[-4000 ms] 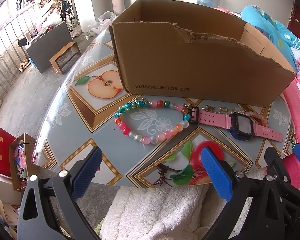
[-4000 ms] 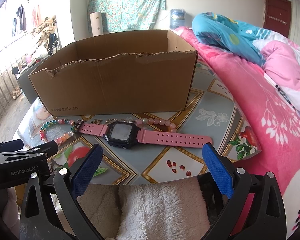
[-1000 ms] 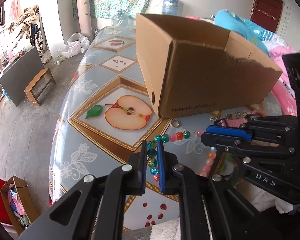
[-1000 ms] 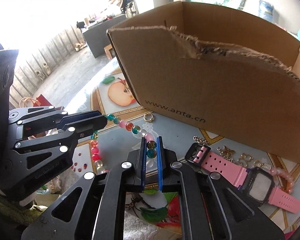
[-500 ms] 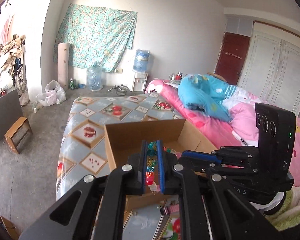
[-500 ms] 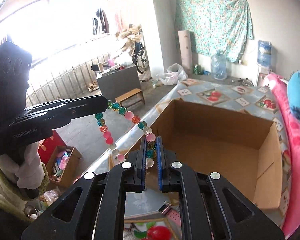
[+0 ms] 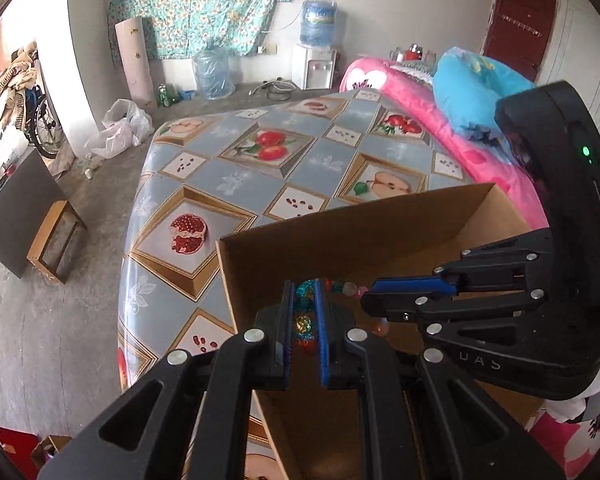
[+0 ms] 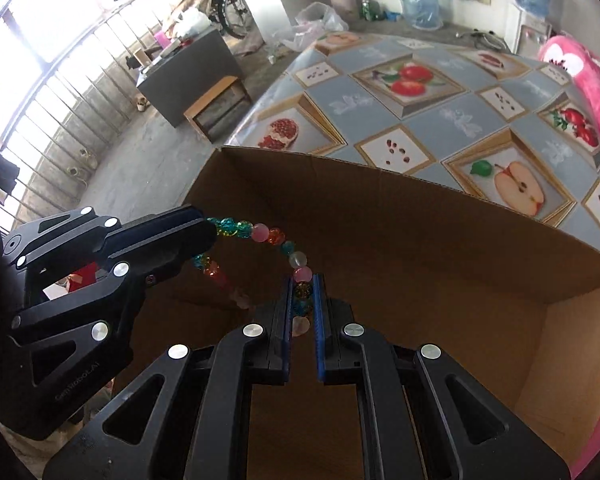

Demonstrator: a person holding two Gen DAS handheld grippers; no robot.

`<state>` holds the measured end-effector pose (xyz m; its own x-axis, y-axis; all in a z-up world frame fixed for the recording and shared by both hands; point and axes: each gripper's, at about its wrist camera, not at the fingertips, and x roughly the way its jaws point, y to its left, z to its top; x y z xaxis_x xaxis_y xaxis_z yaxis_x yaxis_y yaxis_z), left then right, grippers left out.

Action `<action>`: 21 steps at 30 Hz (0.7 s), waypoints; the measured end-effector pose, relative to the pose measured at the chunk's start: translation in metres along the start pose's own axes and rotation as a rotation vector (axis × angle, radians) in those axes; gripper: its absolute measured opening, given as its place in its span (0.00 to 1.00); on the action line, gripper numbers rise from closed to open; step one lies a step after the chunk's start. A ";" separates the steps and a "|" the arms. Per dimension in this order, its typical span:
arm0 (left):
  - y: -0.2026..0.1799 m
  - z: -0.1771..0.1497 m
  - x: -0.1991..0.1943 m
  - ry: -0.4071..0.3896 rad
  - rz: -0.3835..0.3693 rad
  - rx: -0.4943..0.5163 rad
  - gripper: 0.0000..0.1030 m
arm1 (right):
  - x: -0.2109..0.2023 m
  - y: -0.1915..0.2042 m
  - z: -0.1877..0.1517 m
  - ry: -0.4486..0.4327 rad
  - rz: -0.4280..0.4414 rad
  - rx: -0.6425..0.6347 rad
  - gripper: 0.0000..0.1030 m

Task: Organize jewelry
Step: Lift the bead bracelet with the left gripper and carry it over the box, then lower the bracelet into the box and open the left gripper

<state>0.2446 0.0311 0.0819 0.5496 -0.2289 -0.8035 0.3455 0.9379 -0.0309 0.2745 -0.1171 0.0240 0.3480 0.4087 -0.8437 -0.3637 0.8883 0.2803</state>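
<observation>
bead bracelet [image 8: 276, 240] hangs between both grippers above the open box [image 8: 420, 240] on the table [image 8: 440, 128].

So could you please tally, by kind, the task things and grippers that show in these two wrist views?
Bead bracelet: 1
Cardboard box: 1
Grippers, left gripper and right gripper, both shut on the bracelet above the box: 2
Total: 4

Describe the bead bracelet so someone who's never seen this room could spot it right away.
Find the open cardboard box on the fruit-patterned table. Above its opening, the left claw and the right claw each pinch one strand. That strand is the bead bracelet: round teal, pink, orange and clear beads, the only colourful thing against the brown card.
</observation>
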 end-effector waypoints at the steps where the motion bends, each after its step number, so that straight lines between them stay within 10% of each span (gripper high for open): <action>1: 0.000 0.001 0.007 0.019 0.008 0.004 0.09 | 0.008 -0.004 0.003 0.019 -0.003 0.007 0.07; 8: 0.004 0.002 0.028 0.063 0.065 0.010 0.16 | 0.039 -0.028 0.017 0.081 0.030 0.108 0.12; 21: 0.015 -0.009 -0.046 -0.182 0.041 -0.102 0.28 | -0.030 -0.028 0.005 -0.130 0.002 0.076 0.13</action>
<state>0.2177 0.0585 0.1124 0.6929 -0.2243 -0.6853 0.2460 0.9669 -0.0677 0.2782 -0.1534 0.0438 0.4581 0.4302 -0.7779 -0.3002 0.8985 0.3202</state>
